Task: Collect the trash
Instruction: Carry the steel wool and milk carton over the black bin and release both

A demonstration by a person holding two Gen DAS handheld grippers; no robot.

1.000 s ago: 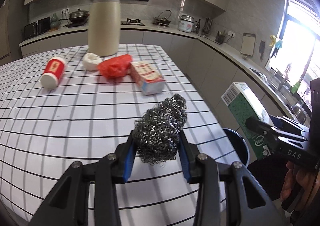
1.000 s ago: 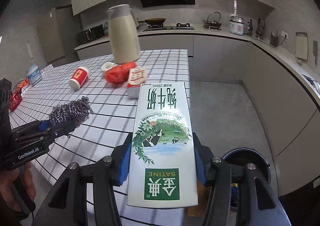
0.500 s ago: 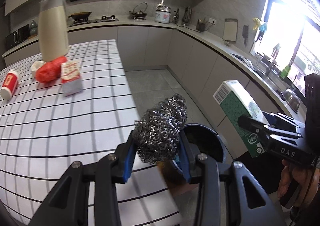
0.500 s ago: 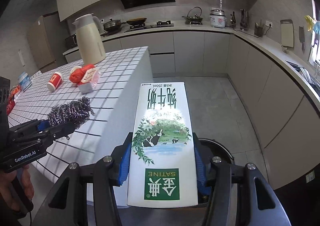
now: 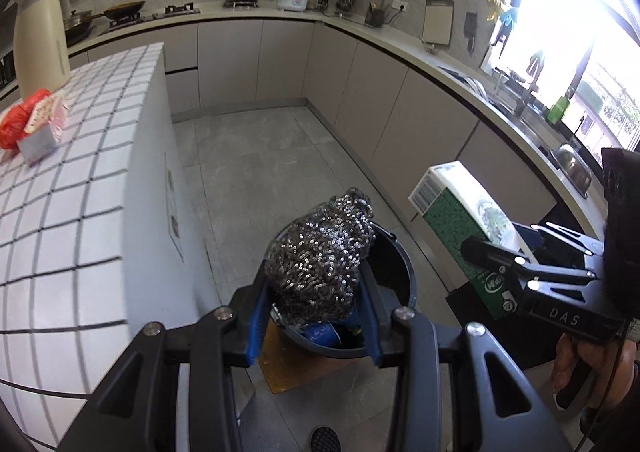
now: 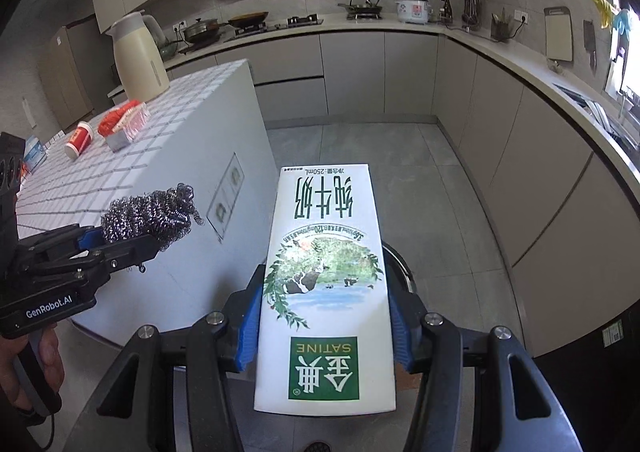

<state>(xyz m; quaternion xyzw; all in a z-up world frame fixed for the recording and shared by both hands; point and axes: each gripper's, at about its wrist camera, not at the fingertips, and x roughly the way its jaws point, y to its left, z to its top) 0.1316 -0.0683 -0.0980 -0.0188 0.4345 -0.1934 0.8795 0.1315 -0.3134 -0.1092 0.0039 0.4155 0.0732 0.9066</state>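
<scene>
The left gripper [image 5: 316, 316] is clamped on a steel scourer [image 5: 320, 256], its blue pads [image 5: 258, 316] pressed into the wire on both sides. Directly beyond the scourer, on the floor, sits a dark round bin [image 5: 396, 280]; the scourer hangs over its open mouth, and blue scraps show inside near the close rim. A brown mat [image 5: 288, 364] lies under the bin.

The right gripper [image 6: 324, 316] is closed on a milk carton [image 6: 326, 292], gripped by its long sides with the printed face up and the far end pointing away. The bin's rim [image 6: 400, 264] shows just past the carton on the right, so the carton is also over the bin. In the left view the carton [image 5: 460, 223] hangs beside the bin, to its right.

To the left stands a table [image 6: 132, 179] with a white grid cloth, its end panel facing the bin. Near the table's far corner lie a red cup [image 6: 79, 139] on its side, a red bag [image 6: 116, 119] and a small box [image 6: 128, 127] touching it, with a cream jug [image 6: 138, 59] upright behind them.

Beyond runs the kitchen counter [image 6: 360, 25] with a hob, kettle and rice cooker.
</scene>
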